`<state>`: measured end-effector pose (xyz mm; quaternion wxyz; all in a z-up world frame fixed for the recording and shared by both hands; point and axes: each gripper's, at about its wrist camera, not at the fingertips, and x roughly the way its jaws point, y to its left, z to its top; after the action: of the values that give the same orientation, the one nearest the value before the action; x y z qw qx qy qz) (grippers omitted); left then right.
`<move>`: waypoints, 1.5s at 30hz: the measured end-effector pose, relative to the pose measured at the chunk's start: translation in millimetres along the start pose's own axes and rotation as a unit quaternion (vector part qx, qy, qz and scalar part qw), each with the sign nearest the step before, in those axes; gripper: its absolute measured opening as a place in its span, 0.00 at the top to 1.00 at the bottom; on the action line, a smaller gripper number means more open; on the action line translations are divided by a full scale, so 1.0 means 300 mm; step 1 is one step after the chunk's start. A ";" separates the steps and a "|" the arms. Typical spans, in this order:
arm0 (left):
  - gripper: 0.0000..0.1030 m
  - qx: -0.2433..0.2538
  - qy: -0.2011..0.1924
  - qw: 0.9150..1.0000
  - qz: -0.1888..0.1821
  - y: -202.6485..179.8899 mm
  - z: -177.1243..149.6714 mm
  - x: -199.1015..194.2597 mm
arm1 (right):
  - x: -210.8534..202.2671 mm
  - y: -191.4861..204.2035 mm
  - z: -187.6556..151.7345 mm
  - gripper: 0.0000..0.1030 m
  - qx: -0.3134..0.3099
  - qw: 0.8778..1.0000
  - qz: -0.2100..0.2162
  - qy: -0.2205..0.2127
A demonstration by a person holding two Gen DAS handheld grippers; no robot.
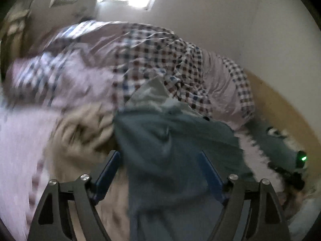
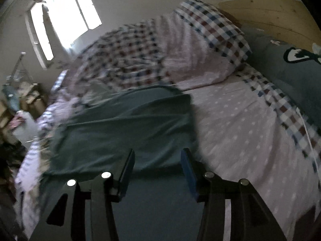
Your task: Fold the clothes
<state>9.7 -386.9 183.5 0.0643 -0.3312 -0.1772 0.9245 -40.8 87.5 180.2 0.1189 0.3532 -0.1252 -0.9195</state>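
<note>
Lying flat on the bed [image 2: 240, 120], the teal garment [image 2: 124, 120] spreads beneath both grippers (frames blurred): left gripper [image 1: 160, 158] wide apart, right gripper [image 2: 157, 158] partly apart, neither gripping cloth.

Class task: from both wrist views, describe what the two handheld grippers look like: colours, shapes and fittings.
Both the left gripper and the right gripper have black angular linkage arms with triangular cut-outs, round silver pivot bolts, and two flat fingers faced with blue pads. No cables, markings or sleeves show.
</note>
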 end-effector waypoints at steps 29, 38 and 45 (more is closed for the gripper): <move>0.18 -0.292 0.192 0.937 -0.028 0.046 -1.184 -0.465 | -0.408 0.615 -0.847 0.40 -0.155 0.975 0.150 0.049; 0.99 -0.327 0.178 0.928 -0.007 0.102 -1.232 -0.501 | -0.451 0.625 -0.865 0.40 -0.186 0.976 0.109 0.019; 0.99 -0.340 0.110 0.933 -0.040 0.128 -1.224 -0.655 | -0.438 0.738 -0.965 0.40 -0.270 0.953 0.129 0.053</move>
<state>394.6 -364.2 21.6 0.0036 -0.4259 -0.4854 0.7636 279.6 -122.6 123.0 0.3341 0.3369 0.0892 -0.8758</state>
